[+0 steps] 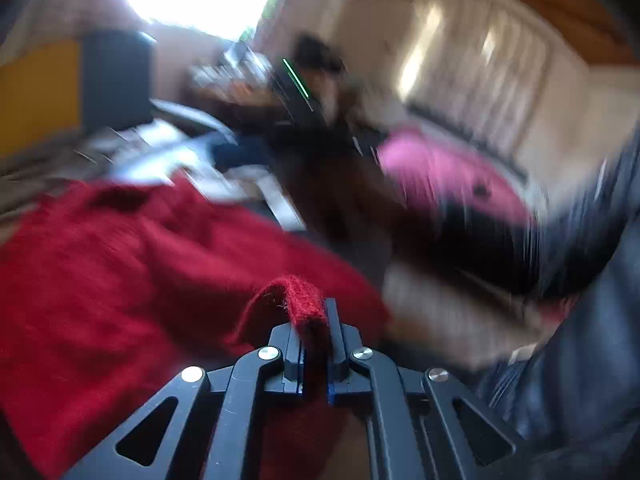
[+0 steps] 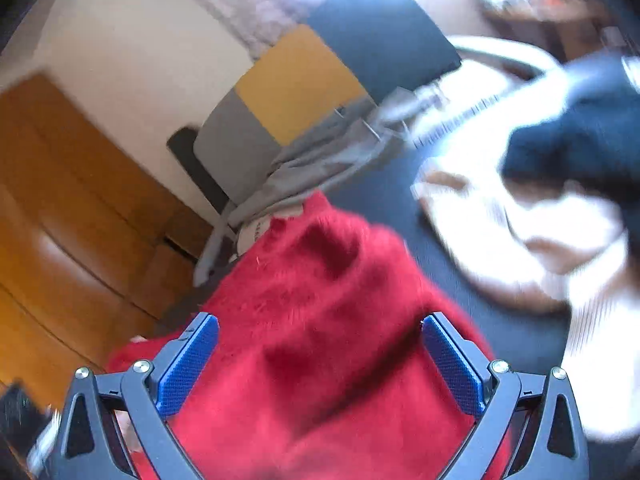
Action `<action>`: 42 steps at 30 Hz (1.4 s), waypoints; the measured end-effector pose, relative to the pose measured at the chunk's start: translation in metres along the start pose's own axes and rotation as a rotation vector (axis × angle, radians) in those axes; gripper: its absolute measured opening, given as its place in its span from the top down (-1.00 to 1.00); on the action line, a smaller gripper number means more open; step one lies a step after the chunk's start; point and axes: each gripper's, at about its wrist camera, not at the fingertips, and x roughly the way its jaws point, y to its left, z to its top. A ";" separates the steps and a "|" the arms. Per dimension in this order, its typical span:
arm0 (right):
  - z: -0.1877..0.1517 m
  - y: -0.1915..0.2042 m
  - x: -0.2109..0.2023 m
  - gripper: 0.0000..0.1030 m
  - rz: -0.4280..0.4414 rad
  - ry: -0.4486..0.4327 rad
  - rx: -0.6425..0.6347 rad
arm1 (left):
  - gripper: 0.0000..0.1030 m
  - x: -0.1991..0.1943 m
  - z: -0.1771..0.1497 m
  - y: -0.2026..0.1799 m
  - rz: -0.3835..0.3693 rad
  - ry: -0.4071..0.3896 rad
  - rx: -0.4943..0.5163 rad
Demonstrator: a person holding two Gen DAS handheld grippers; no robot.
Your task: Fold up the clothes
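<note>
A fuzzy red knit sweater fills the lower left of the blurred left wrist view. My left gripper is shut on a ribbed edge of it, which sticks up between the black fingers. In the right wrist view the same red sweater spreads below and between the blue pads of my right gripper, which stands wide open over the fabric without pinching it.
A cream garment and a dark navy one lie to the right on a dark surface. A grey garment hangs by a yellow-and-grey chair. A pink and black object and a person's dark sleeve sit at right.
</note>
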 end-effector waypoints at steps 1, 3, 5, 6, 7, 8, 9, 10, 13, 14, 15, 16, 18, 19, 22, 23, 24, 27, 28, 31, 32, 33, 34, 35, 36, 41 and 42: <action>0.010 0.014 0.006 -0.96 -0.009 0.019 -0.065 | 0.90 0.020 -0.005 -0.008 -0.004 0.037 0.010; 0.024 0.042 0.024 -0.62 -0.024 0.085 -0.196 | 0.90 0.047 -0.010 -0.020 0.027 0.058 0.042; 0.034 0.072 0.049 -0.33 -0.037 0.188 -0.333 | 0.90 0.062 -0.008 -0.028 0.012 0.043 0.024; 0.031 0.090 0.068 -0.24 -0.064 0.273 -0.425 | 0.90 0.065 -0.006 -0.033 0.008 0.026 0.022; 0.025 0.102 0.085 -0.21 -0.109 0.350 -0.513 | 0.90 0.070 -0.004 -0.040 0.013 0.017 0.038; 0.015 0.110 0.101 -0.17 -0.167 0.422 -0.606 | 0.89 0.072 -0.002 -0.048 0.008 0.011 0.054; 0.002 0.114 0.118 -0.16 -0.249 0.505 -0.711 | 0.89 0.073 0.000 -0.057 0.002 0.006 0.071; -0.007 0.110 0.126 -0.16 -0.310 0.558 -0.762 | 0.89 0.073 0.001 -0.062 -0.015 -0.001 0.078; -0.029 0.087 0.139 -0.14 -0.458 0.679 -0.844 | 0.89 0.074 0.004 -0.077 -0.053 -0.008 0.108; -0.031 0.077 0.135 -0.12 -0.491 0.684 -0.846 | 0.89 0.077 0.001 -0.081 -0.044 0.006 0.127; -0.028 0.065 0.126 -0.12 -0.488 0.675 -0.797 | 0.89 0.076 -0.001 -0.084 -0.038 0.023 0.130; -0.024 0.052 0.116 -0.12 -0.479 0.663 -0.738 | 0.89 0.078 -0.003 -0.083 -0.041 0.037 0.121; -0.016 0.022 0.096 -0.14 -0.484 0.634 -0.613 | 0.89 0.083 -0.006 -0.080 -0.049 0.061 0.098; -0.014 0.008 0.090 -0.17 -0.477 0.630 -0.556 | 0.89 0.084 -0.007 -0.078 -0.048 0.066 0.089; -0.009 -0.024 0.074 -0.25 -0.415 0.591 -0.402 | 0.89 0.087 -0.007 -0.074 -0.040 0.067 0.053; -0.008 -0.029 0.070 -0.25 -0.395 0.572 -0.375 | 0.89 0.087 -0.007 -0.071 -0.040 0.062 0.034; -0.008 -0.031 0.066 -0.25 -0.394 0.548 -0.374 | 0.89 0.086 -0.007 -0.068 -0.041 0.058 0.015; -0.005 -0.013 0.054 -0.24 -0.400 0.471 -0.453 | 0.89 0.083 -0.008 -0.060 -0.034 0.047 -0.032; -0.003 -0.003 0.048 -0.24 -0.407 0.434 -0.493 | 0.89 0.082 -0.008 -0.057 -0.030 0.044 -0.045; 0.002 0.032 0.028 -0.25 -0.381 0.327 -0.608 | 0.89 0.081 -0.010 -0.052 -0.033 0.041 -0.075; 0.002 0.043 0.028 -0.24 -0.346 0.326 -0.639 | 0.89 0.082 -0.010 -0.052 -0.034 0.042 -0.082; -0.001 0.047 0.034 -0.22 -0.363 0.346 -0.669 | 0.89 0.082 -0.010 -0.052 -0.031 0.045 -0.082; -0.004 0.051 0.041 -0.22 -0.391 0.368 -0.698 | 0.89 0.082 -0.010 -0.053 -0.027 0.047 -0.082; -0.009 0.050 0.051 -0.14 -0.426 0.410 -0.707 | 0.89 0.081 -0.010 -0.054 -0.021 0.044 -0.078; -0.014 0.044 0.065 0.18 -0.444 0.468 -0.688 | 0.89 0.080 -0.010 -0.055 -0.014 0.041 -0.073; -0.029 0.004 0.085 0.87 -0.510 0.610 -0.563 | 0.89 0.062 -0.016 -0.049 0.027 -0.001 -0.106; -0.026 0.003 0.082 0.89 -0.483 0.600 -0.525 | 0.89 0.055 -0.017 -0.045 0.042 -0.019 -0.118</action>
